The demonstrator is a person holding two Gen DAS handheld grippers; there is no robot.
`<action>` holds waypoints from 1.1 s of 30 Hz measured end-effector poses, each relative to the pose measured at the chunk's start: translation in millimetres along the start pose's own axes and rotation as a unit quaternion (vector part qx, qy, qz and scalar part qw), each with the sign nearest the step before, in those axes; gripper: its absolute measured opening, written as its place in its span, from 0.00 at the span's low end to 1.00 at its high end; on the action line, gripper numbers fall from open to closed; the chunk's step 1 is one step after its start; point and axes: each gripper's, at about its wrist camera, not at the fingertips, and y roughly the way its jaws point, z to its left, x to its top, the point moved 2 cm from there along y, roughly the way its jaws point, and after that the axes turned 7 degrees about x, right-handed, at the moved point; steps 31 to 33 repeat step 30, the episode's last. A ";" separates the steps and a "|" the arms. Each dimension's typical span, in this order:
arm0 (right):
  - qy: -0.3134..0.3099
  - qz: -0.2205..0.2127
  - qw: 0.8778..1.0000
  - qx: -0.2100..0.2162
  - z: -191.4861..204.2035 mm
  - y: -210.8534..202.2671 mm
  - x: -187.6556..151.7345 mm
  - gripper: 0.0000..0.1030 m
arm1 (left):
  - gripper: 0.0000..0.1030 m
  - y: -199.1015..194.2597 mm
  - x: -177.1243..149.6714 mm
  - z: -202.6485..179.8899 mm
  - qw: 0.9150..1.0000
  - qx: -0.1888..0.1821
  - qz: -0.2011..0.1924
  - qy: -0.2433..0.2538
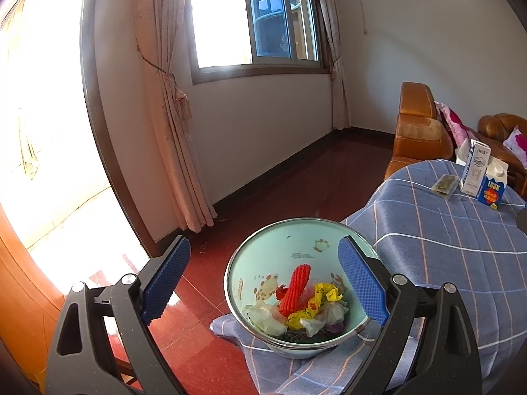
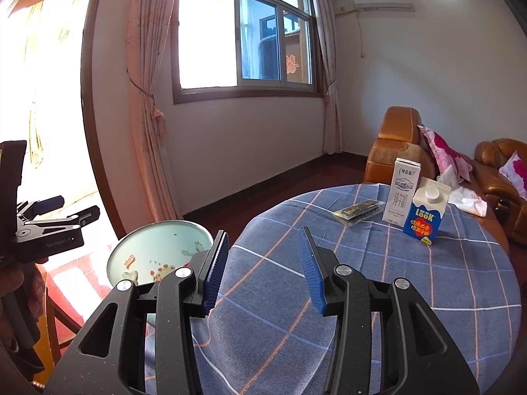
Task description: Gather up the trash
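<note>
Left hand-held gripper (image 1: 263, 283) wide, empty, over basin (image 1: 263, 240) at table edge (image 1: 362, 217); right hand-held gripper (image 2: 262, 270) part-open, empty.

Glossy enamel basin (image 1: 290, 247), woven cotton tablecloth (image 1: 444, 240), polished floor (image 1: 296, 181).

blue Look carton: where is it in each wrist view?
Left wrist: blue Look carton at far right edge, on the checked tablecloth.
Right wrist: right of centre, same cloth.
Shared landmark: tall white milk carton immediately left of it in both.
</note>
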 end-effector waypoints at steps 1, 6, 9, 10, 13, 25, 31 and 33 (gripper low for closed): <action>0.000 -0.001 1.000 -0.001 -0.7 -1.0 0.1 0.43 | 0.87 -0.4 -0.2 -1.0 1.000 -0.002 0.000 0.001; 0.002 -0.005 1.000 -0.004 -3.1 -4.4 0.4 0.44 | 0.87 -3.3 0.3 -4.6 1.000 -0.009 -0.006 0.007; 0.003 -0.006 1.000 -0.006 -4.8 -5.1 0.5 0.45 | 0.88 -4.3 0.6 -7.3 1.000 -0.009 -0.008 0.011; 0.004 -0.006 1.000 -0.006 -4.4 -5.8 -0.1 0.45 | 0.92 -4.0 0.4 -8.1 1.000 -0.008 -0.008 0.013; 0.005 -0.006 1.000 -0.006 -5.4 -6.1 -0.7 0.45 | 0.94 -4.3 -0.6 -9.2 1.000 -0.009 -0.008 0.014; 0.011 -0.002 1.000 -0.020 -21.8 -8.3 -3.8 0.51 | 0.94 -2.2 -2.4 -11.1 1.000 -0.010 0.001 0.019; 0.034 0.016 0.997 -0.064 -67.9 -8.4 -3.8 0.56 | 0.94 2.8 -4.1 -10.8 1.000 -0.007 0.007 0.019; 0.034 0.016 0.997 -0.064 -67.9 -8.4 -3.8 0.56 | 0.94 2.8 -4.1 -10.8 1.000 -0.007 0.007 0.019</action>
